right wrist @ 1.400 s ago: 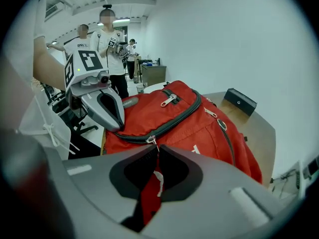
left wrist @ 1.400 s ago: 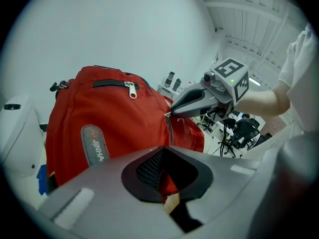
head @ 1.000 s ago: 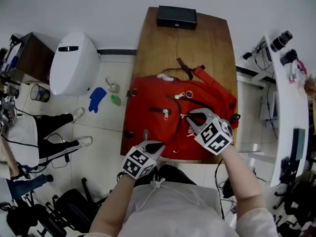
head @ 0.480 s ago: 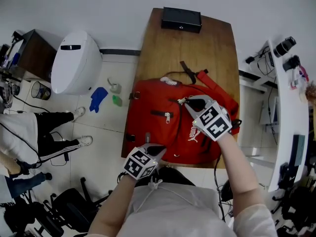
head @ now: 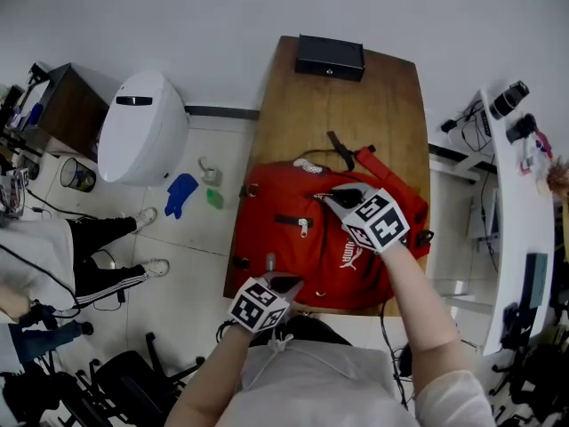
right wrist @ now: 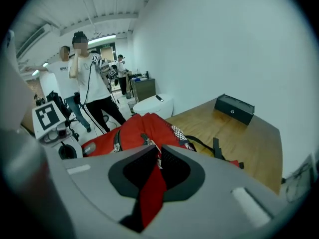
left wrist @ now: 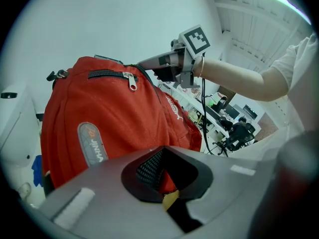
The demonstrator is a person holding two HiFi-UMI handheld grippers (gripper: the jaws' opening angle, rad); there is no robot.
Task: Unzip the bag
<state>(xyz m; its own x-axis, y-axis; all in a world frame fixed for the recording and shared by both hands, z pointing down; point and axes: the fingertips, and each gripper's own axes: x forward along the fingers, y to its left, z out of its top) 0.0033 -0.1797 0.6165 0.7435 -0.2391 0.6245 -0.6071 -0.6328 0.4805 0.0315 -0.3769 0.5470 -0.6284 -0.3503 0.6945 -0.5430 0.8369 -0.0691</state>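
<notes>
A red backpack (head: 277,205) lies flat on the wooden table (head: 356,105). My right gripper (head: 335,194) is over its upper middle, shut on the red zipper pull (right wrist: 152,190) of the main zipper; the metal slider (right wrist: 149,142) shows just past the jaws. At the bag's near edge my left gripper (head: 283,282) is shut on a fold of red fabric (left wrist: 168,181). In the left gripper view the backpack (left wrist: 109,118) rises ahead, its front pocket zipper (left wrist: 130,81) closed, and the right gripper (left wrist: 172,66) is at its top.
A black box (head: 330,57) sits at the table's far end. On the floor to the left are a white rounded bin (head: 142,127) and a blue glove (head: 180,192). A white desk (head: 524,203) with gear runs along the right. People (right wrist: 84,78) stand in the room.
My right gripper has moved away from me along the backpack toward its top, with the zipper pull in its jaws. The left gripper has kept its hold at the near edge.
</notes>
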